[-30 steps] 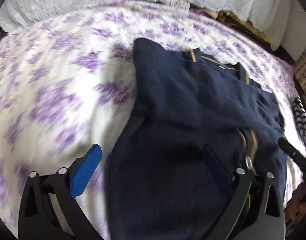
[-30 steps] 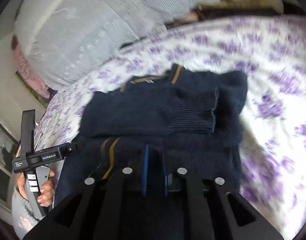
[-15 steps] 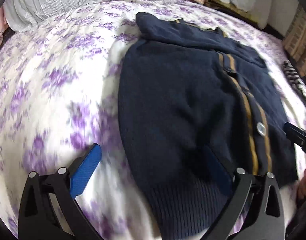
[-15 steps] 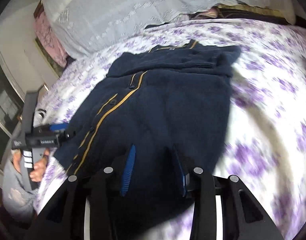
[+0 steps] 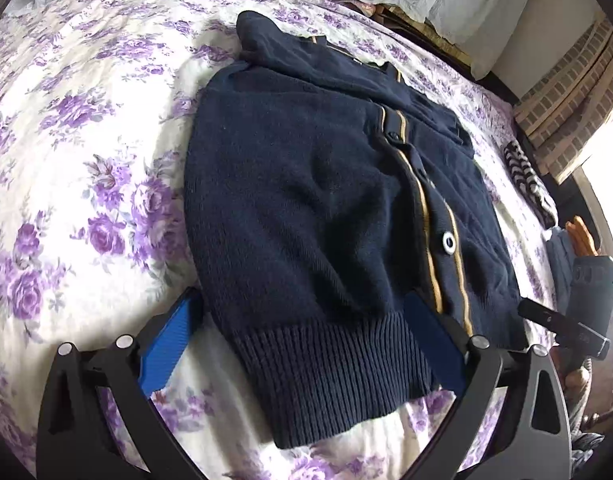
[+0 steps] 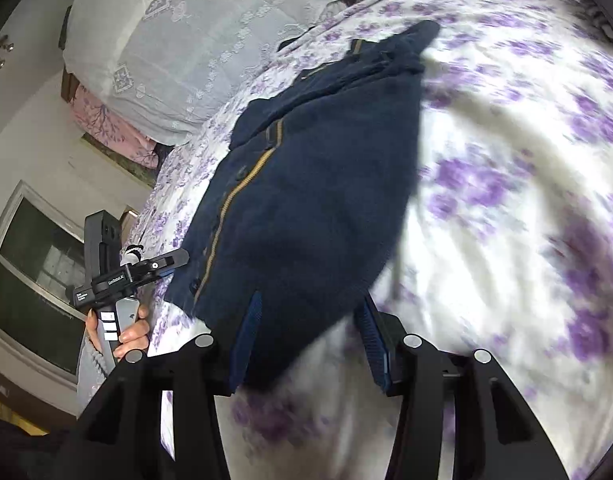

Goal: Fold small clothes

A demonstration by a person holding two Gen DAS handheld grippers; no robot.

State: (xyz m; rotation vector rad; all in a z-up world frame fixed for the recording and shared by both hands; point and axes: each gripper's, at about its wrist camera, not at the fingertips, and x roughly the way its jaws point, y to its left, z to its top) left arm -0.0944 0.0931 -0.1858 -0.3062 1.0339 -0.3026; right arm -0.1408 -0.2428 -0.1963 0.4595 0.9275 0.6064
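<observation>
Cardigan (image 5: pixel 306 208) lies flat on the bed (image 5: pixel 86 160), sleeves folded in; hem fold remains. Left hand-held gripper (image 5: pixel 302 344) and right hand-held gripper (image 6: pixel 310 340) gape wide at the hem, holding nothing.

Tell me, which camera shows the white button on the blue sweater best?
The left wrist view. There the white button sits sharp and bright between the tan stripes of the sweater. In the right wrist view the sweater is blurred and tilted, and its buttons show only as small dark dots beside the stripe.
</observation>
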